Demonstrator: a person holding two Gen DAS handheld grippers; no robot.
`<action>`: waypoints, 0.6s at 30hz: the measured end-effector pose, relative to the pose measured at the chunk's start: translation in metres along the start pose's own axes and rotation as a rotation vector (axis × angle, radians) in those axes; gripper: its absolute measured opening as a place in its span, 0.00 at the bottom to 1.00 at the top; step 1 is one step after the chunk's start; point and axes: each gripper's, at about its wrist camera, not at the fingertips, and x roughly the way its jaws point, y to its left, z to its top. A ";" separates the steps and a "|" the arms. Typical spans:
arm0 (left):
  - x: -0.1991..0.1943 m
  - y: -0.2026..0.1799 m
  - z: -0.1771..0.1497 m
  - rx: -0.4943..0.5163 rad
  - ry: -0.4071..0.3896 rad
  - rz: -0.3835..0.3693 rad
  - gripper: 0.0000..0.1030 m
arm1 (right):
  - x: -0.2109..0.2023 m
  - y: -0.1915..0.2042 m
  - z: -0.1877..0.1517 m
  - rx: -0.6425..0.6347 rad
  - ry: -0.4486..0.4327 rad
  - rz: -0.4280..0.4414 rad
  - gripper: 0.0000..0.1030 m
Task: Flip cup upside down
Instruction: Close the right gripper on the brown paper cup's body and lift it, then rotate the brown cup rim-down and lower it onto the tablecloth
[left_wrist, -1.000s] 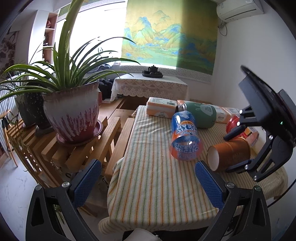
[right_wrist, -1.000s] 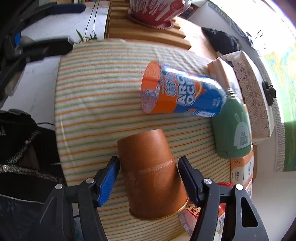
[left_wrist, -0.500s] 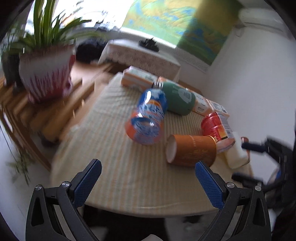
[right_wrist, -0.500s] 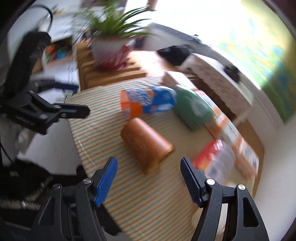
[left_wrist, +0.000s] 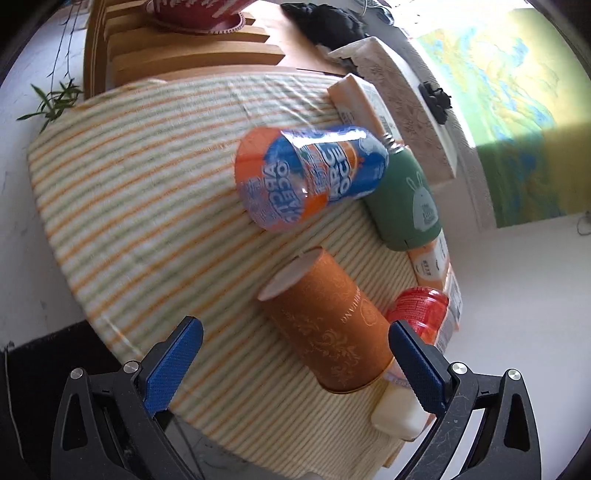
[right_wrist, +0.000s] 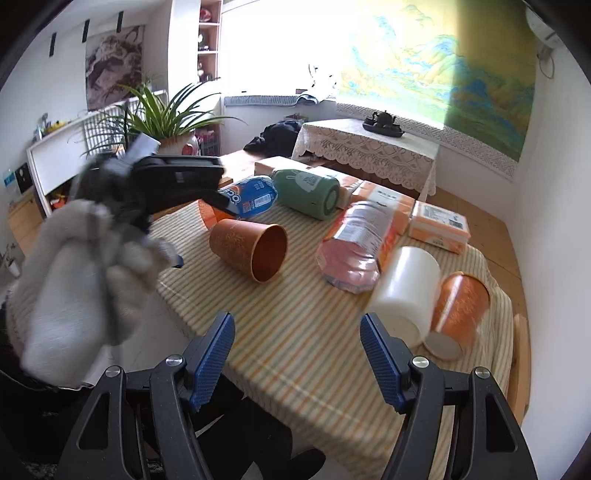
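Both tongs are spread wide with nothing between their blue pads. From the left wrist view, the left tongs (left_wrist: 295, 365) hang over the near edge of the striped cloth-covered tabletop (left_wrist: 140, 192), their fingers flanking but not touching the orange paper cup with ornate gold print (left_wrist: 328, 325), which lies on its side, base toward the table's middle and open mouth toward the camera. Lettering runs along the cup's side but is too small to read. Beyond it lies a blue and orange plastic bottle (left_wrist: 310, 177) whose label shows "OCEA", touching a green flask with a white rabbit drawing (left_wrist: 406, 206). A red-capped jar (left_wrist: 421, 310) sits just beside the cup. From the right wrist view, the right tongs (right_wrist: 297, 354) hover apart from everything, near a white cylindrical cup (right_wrist: 406, 295) and a second orange paper cup (right_wrist: 458, 314), both on their sides.
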 end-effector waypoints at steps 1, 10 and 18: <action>0.004 -0.004 -0.003 -0.012 0.002 -0.003 0.99 | -0.002 -0.001 -0.003 -0.005 -0.001 0.003 0.65; 0.032 -0.013 0.007 -0.093 -0.010 0.035 0.94 | -0.022 -0.019 -0.033 0.033 -0.029 -0.012 0.65; 0.042 -0.016 0.013 -0.047 0.001 -0.008 0.77 | -0.014 -0.029 -0.039 0.069 -0.015 -0.022 0.65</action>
